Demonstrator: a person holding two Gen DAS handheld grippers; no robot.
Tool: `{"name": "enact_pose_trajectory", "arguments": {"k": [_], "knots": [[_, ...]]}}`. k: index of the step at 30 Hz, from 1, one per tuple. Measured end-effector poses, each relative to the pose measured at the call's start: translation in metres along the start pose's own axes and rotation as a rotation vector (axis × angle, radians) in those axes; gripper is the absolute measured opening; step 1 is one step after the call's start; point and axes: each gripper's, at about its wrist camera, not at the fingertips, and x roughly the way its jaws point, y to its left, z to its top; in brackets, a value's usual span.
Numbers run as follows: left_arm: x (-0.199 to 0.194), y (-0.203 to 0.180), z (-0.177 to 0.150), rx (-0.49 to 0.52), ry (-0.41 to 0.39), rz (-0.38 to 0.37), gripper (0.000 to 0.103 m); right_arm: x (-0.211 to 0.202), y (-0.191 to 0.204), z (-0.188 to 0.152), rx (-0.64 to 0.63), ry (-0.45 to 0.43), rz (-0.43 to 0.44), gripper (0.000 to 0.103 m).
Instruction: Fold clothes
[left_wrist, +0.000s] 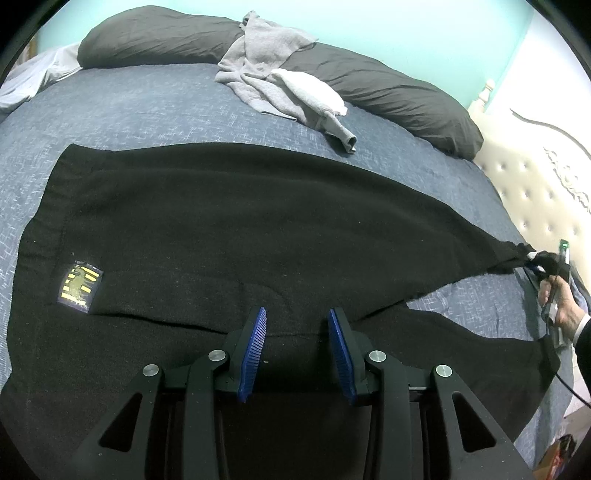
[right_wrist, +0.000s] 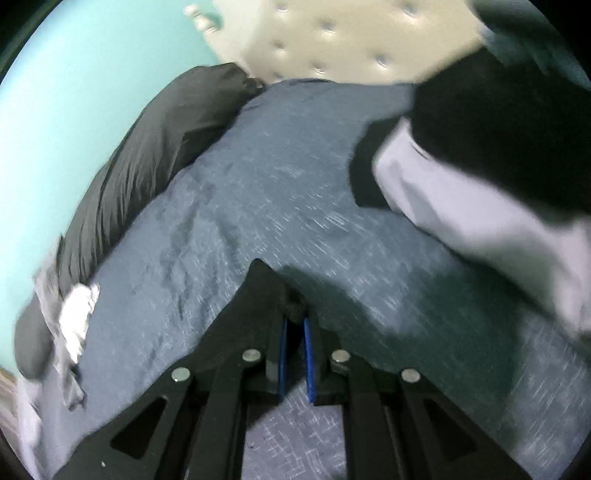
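Centrally, black fleece garment (left_wrist: 258, 229) with yellow-striped patch (left_wrist: 80, 286) at lower left lies spread on blue-grey speckled bedspread (left_wrist: 129, 107), filling middle of left wrist view. Left gripper (left_wrist: 297, 347) hovers over its near edge, blue-padded jaws wide apart, empty. Right gripper (right_wrist: 294, 354), at right edge of that view, pinches garment's stretched corner, jaws narrow. Crumpled grey sweatshirt (left_wrist: 262, 70) and dark grey long pillow (left_wrist: 155, 37) at top.

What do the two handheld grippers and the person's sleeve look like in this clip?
Left gripper: black linkage arms, silver pivot pins, ribbed blue finger pads. Right gripper: same black frame and blue pads; a black cable trails below it. The right hand shows a dark sleeve over a white cuff.
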Motion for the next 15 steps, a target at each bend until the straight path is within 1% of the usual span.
{"name": "enact_pose_trajectory", "arguments": {"k": [4,5,6,7,10,11,13,15], "knots": [[-0.002,0.000,0.000,0.001,-0.003,-0.003,0.039,0.004,-0.005,-0.005,-0.002,0.011,-0.016,0.010],[-0.002,-0.001,0.000,0.000,-0.003,-0.003,0.039,0.005,-0.006,-0.007,-0.003,0.013,-0.020,0.018],[-0.002,-0.001,0.000,0.000,-0.003,-0.004,0.039,0.004,-0.007,-0.008,-0.003,0.010,-0.024,0.023],[-0.002,-0.001,0.000,-0.001,-0.002,-0.005,0.039,0.001,-0.008,-0.009,-0.003,-0.004,-0.026,0.031],[-0.002,-0.001,0.001,-0.002,-0.002,-0.007,0.039,-0.011,-0.009,-0.011,-0.004,-0.047,-0.032,0.031],[-0.002,-0.002,0.000,0.000,-0.003,-0.008,0.039,-0.015,-0.009,-0.012,-0.004,-0.060,-0.019,0.031],[-0.002,-0.003,0.000,0.003,-0.002,-0.008,0.039,-0.020,-0.004,-0.011,-0.002,-0.059,0.057,0.031],[-0.002,-0.003,0.000,0.005,-0.001,-0.009,0.039,-0.017,0.006,-0.013,-0.018,-0.032,0.100,0.031]]}}
